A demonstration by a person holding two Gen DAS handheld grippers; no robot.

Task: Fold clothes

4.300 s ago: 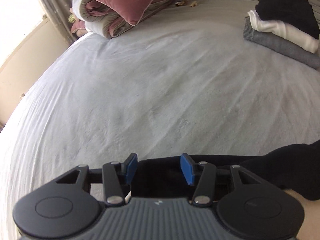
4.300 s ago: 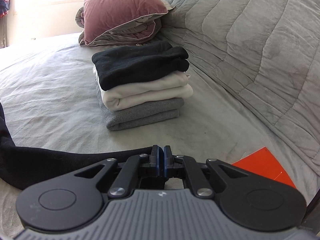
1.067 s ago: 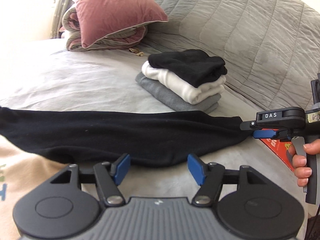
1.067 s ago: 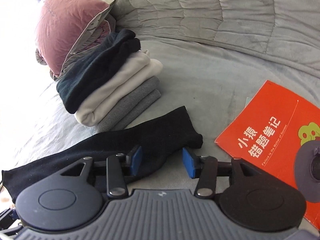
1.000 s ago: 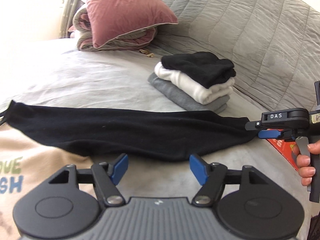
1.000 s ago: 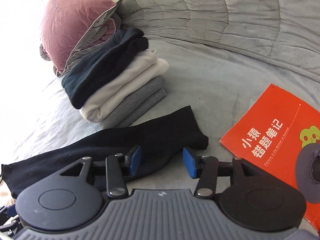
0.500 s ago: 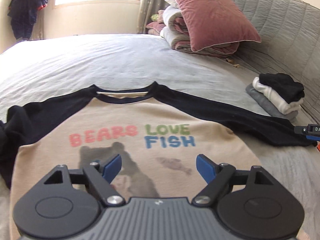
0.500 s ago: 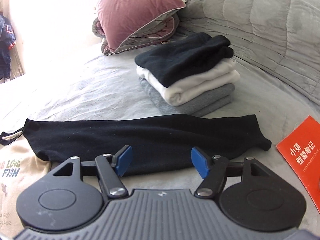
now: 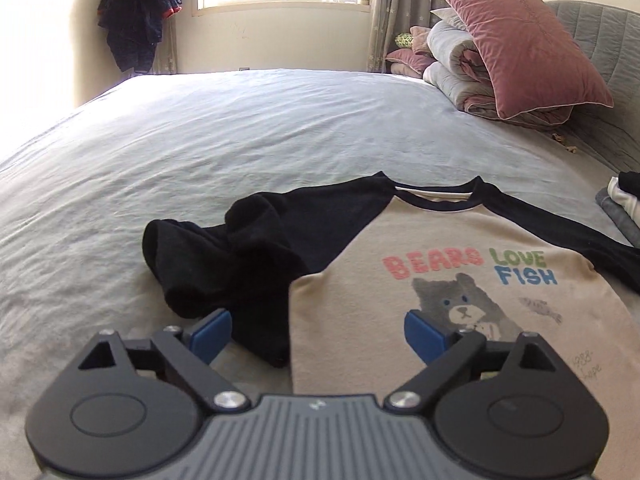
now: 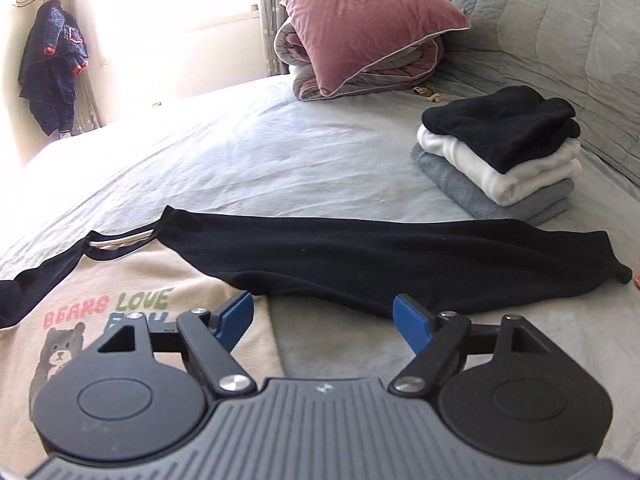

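Beige long-sleeved shirt with black sleeves (image 9: 420, 320) (bear print up): spread flat on grey bedsheet (image 9: 200, 152); one sleeve straight, other bunched.

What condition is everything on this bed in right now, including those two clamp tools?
Beige bear-print shirt with black sleeves: spread flat, front up, unfolded.
Its bunched sleeve: crumpled in a heap.
Its other sleeve: laid out straight.
Stack of black, white and grey clothes: folded, piled.
Left gripper: open, just widened, empty.
Right gripper: open, just widened, empty.
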